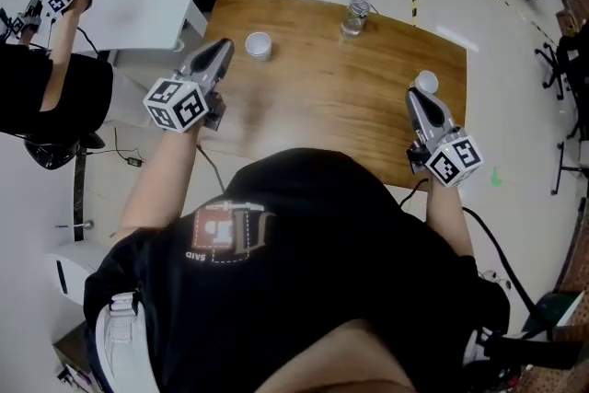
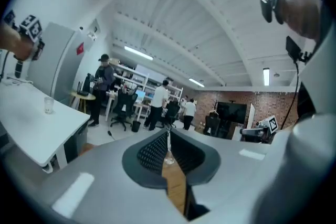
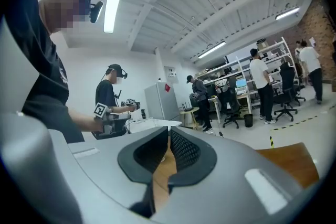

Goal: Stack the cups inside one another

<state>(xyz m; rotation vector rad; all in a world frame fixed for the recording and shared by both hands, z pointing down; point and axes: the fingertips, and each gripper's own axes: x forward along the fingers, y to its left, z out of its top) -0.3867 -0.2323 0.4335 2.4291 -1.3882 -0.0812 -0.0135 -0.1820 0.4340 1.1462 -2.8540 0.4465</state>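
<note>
Holding left gripper point(image 1: 224, 46) and right gripper point(image 1: 414, 97) aloft, jaws together and empty, cups seemingly unstacked; likely next, opening around the white cup point(image 1: 259, 44) to nest it with the other white cup point(image 1: 426, 83).

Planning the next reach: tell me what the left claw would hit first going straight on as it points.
Probably the clear glass cup near the table's far edge: the left gripper view shows it ahead between the jaws. Height is unclear, so the left claw might pass over it.

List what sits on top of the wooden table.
A left white cup, a right white cup and a clear cup at the far edge. The person's torso covers the near edge of the wooden table.
</note>
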